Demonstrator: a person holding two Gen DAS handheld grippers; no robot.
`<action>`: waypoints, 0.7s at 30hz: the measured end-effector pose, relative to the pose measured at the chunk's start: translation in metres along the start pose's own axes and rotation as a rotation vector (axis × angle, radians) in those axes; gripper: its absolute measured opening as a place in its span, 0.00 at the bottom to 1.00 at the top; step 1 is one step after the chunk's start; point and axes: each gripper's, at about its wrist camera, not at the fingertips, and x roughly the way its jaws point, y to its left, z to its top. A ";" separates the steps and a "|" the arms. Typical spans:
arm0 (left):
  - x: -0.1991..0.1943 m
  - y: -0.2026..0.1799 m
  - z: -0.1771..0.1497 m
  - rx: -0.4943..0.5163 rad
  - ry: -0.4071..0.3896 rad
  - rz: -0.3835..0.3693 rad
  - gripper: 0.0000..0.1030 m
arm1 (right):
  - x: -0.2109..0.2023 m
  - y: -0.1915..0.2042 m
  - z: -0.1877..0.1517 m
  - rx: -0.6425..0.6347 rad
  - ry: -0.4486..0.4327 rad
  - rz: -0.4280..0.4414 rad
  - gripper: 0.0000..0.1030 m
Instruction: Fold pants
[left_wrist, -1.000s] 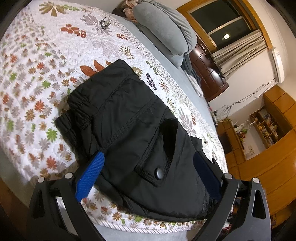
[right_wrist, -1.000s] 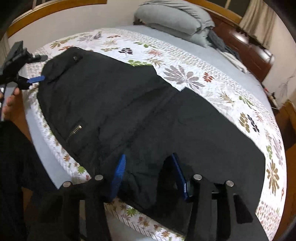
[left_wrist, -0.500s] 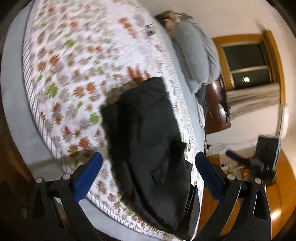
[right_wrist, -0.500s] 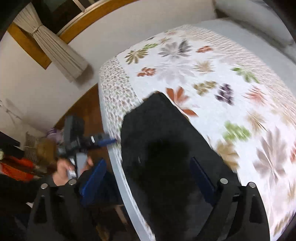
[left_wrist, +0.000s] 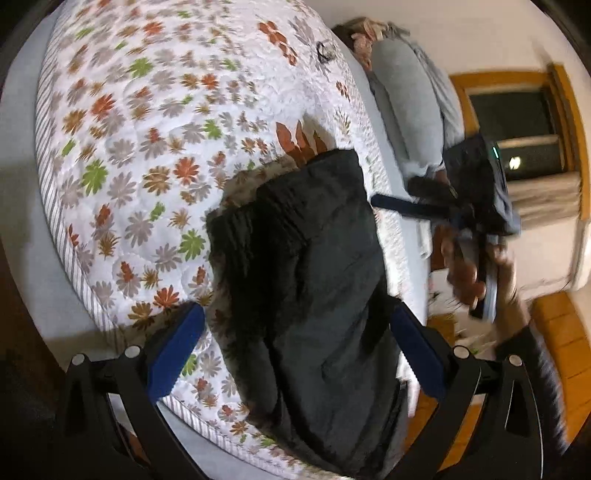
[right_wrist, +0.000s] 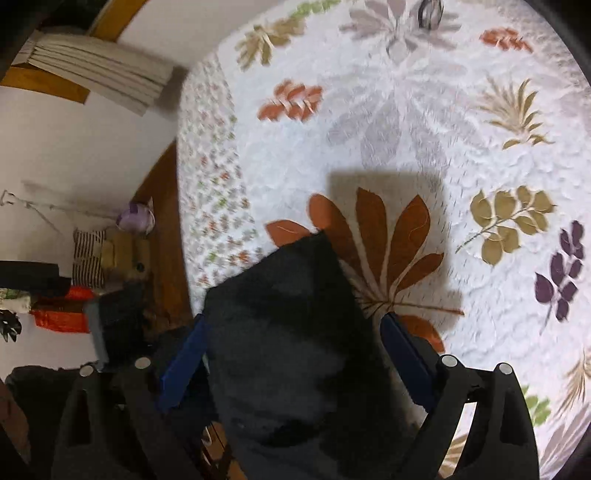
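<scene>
The black pants (left_wrist: 303, 280) lie as a compact, layered bundle near the edge of the floral quilt (left_wrist: 147, 147), one end overhanging the mattress side, a placement consistent with a fold already made. The left gripper (left_wrist: 295, 347) hovers over the bundle with its blue fingers (left_wrist: 173, 343) spread wide and nothing between them, judged to be a release or inspection stance. The right gripper (right_wrist: 291, 358) stands likewise spread above the pants' far corner (right_wrist: 295, 295), holding nothing; it appears in the left view beyond the pants, gripped by a hand (left_wrist: 469, 269).

Against the view one second ago, the garment is no longer spread long across the quilt; it now occupies a much shorter footprint. Both grippers have drawn back higher.
</scene>
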 end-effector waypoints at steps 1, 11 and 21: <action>0.001 -0.002 0.000 0.007 0.002 0.013 0.97 | 0.007 -0.005 0.005 -0.002 0.019 0.005 0.91; 0.007 0.001 0.010 -0.025 0.028 0.023 0.97 | 0.042 -0.022 0.026 -0.019 0.131 0.037 0.91; 0.004 0.032 0.021 -0.165 0.035 -0.121 0.97 | 0.050 -0.019 0.037 -0.026 0.171 0.044 0.93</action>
